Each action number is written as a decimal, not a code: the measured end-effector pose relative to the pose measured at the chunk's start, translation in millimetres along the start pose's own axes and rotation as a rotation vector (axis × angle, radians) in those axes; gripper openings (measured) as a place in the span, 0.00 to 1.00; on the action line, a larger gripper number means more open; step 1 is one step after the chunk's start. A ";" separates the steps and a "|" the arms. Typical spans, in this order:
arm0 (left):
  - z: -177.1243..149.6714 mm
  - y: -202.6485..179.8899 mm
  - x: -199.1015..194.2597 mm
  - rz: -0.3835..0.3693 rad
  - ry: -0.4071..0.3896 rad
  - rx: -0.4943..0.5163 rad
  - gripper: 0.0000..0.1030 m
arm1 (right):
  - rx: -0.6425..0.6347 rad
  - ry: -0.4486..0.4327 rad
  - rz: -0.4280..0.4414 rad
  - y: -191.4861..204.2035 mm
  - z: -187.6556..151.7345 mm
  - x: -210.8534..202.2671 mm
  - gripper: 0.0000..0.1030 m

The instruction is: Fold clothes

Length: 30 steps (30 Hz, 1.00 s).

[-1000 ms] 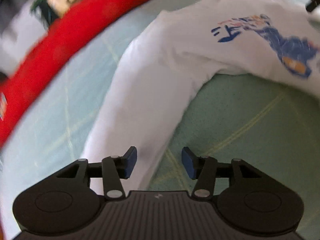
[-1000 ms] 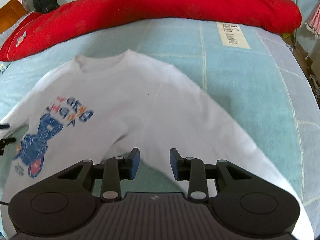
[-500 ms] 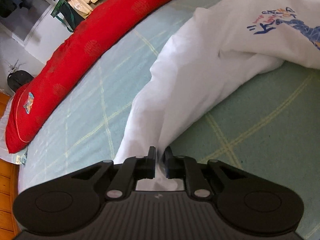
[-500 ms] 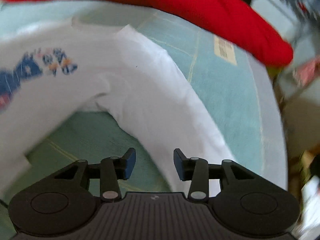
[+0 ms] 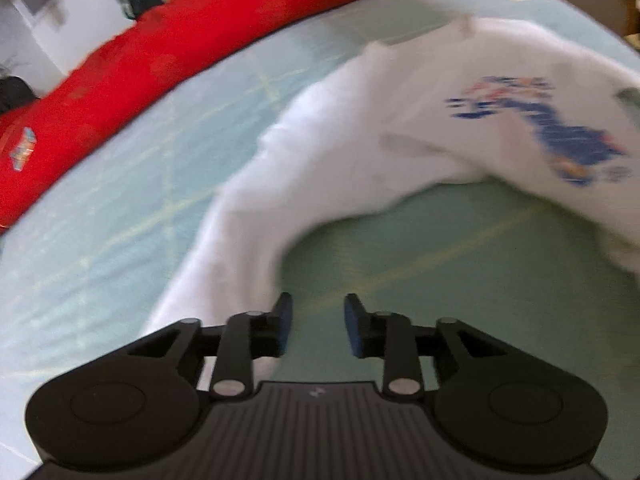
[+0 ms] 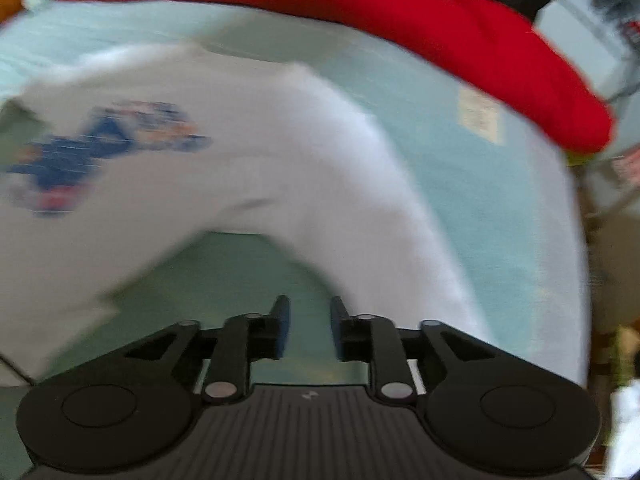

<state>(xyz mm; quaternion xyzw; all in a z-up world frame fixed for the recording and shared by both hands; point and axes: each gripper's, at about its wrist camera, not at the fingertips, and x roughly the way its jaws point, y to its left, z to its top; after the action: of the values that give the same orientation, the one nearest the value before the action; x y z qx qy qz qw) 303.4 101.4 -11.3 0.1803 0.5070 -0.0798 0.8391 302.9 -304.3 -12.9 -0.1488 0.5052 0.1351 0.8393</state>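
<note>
While the white sweatshirt (image 5: pixel 460 128) lies spread on the pale green bedspread (image 5: pixel 460 264), both sleeves curve down from the body toward the grippers. The left gripper (image 5: pixel 316 326) has just been opening and stands apart with nothing between the pads, the left sleeve (image 5: pixel 256 240) running from eleven o'clock to just beside its left pad. The right gripper (image 6: pixel 306 326) has just been closing, gapped over bare bedspread, its sleeve (image 6: pixel 400 240) passing at one o'clock; each hand looks equally near.

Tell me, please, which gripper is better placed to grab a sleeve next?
Probably left: the left gripper is open with one finger against its sleeve; the right gripper has only bedsheet between its fingers.
</note>
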 end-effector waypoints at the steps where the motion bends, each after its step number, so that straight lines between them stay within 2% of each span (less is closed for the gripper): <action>1: -1.1 -7.5 -3.4 -0.025 0.002 -0.005 0.39 | 0.000 -0.002 0.047 8.1 -1.9 -4.0 0.29; 3: -3.2 -23.2 -6.6 -0.071 0.009 -0.002 0.40 | -0.015 -0.001 0.133 25.8 -5.2 -10.4 0.32; 6: -6.4 -45.1 -6.2 -0.110 0.014 0.026 0.43 | -0.058 0.000 0.184 51.3 -8.7 -14.9 0.36; 8: -8.6 -54.0 -6.2 -0.125 0.018 0.026 0.47 | -0.088 -0.004 0.189 66.6 -10.1 -21.2 0.37; 10: -11.4 -60.0 -6.1 -0.138 0.029 0.016 0.49 | -0.112 -0.009 0.187 75.2 -6.8 -31.3 0.48; 14: -22.7 -59.7 -12.0 -0.123 0.037 -0.045 0.52 | -0.180 -0.005 0.210 91.0 4.8 -50.5 0.54; 19: -40.6 -45.9 -23.9 -0.062 0.025 -0.155 0.57 | -0.411 -0.024 0.233 142.6 29.1 -60.3 0.65; 23: -60.8 -38.0 -34.7 -0.034 0.019 -0.220 0.58 | -0.623 -0.054 0.234 202.7 41.3 -58.0 0.68; 24: -66.6 -36.9 -37.6 -0.028 0.018 -0.235 0.58 | -0.666 -0.055 0.233 217.8 42.4 -56.2 0.71; 27: -83.3 -34.6 -45.3 -0.015 0.018 -0.286 0.58 | -0.776 -0.061 0.256 257.0 40.0 -49.7 0.72; 30: -97.6 -35.2 -50.8 0.001 0.025 -0.330 0.58 | -0.898 -0.064 0.172 280.9 26.3 -36.9 0.71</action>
<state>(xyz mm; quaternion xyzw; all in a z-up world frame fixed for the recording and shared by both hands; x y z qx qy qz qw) 188.0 103.9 -15.6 0.0411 0.5236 0.0071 0.8509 201.5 -38.8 -0.3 -0.4511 0.3811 0.4142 0.6926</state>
